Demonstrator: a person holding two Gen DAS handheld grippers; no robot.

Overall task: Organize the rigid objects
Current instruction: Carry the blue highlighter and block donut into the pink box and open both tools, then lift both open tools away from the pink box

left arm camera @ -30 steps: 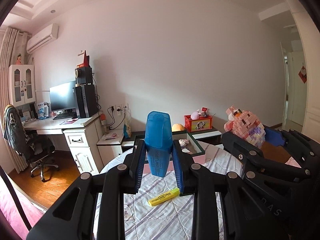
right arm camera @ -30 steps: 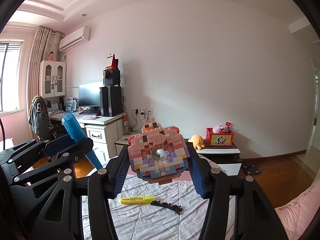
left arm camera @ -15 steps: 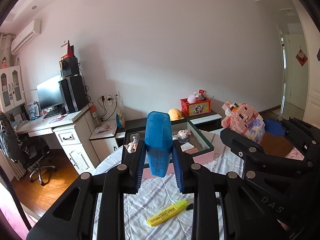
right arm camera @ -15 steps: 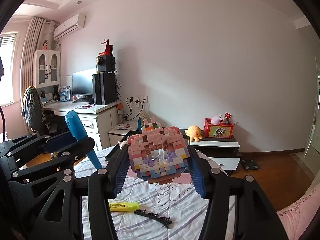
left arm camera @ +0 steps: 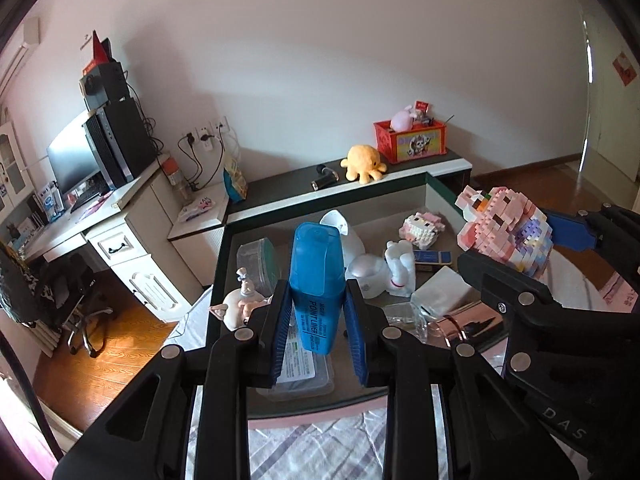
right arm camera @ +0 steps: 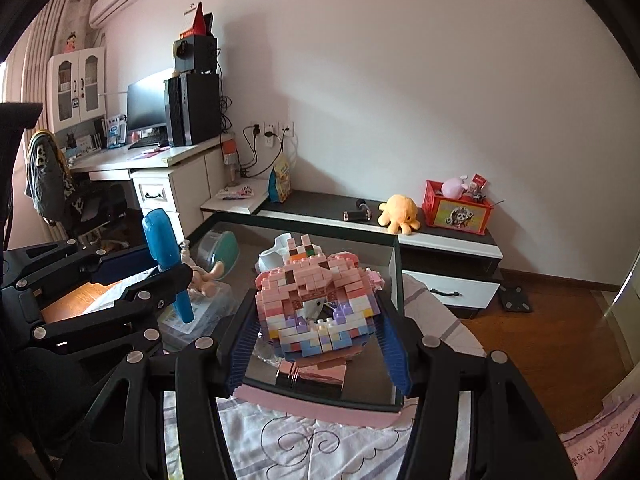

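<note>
My left gripper (left arm camera: 318, 312) is shut on a blue highlighter (left arm camera: 318, 276) and holds it upright above the storage box (left arm camera: 434, 190), a pink box with a dark green rim. My right gripper (right arm camera: 318, 328) is shut on a pink brick-built pig figure (right arm camera: 316, 308) over the box's right half (right arm camera: 396, 264). The pig figure also shows at the right of the left wrist view (left arm camera: 506, 236). The highlighter shows at the left of the right wrist view (right arm camera: 166, 260).
The box holds a white toy (left arm camera: 384, 272), a small brick figure (left arm camera: 424, 228), a clear plastic case (left arm camera: 296, 372), a teal-lidded tub (left arm camera: 256, 260) and a pig figurine (left arm camera: 240, 308). It sits on a patterned sheet (right arm camera: 320, 448). A low cabinet (right arm camera: 440, 240) and desk (right arm camera: 152, 160) stand behind.
Both grippers have moved forward and tilted down over the box with their objects still held. The yellow highlighter and black hair clip on the sheet have dropped out of view.
</note>
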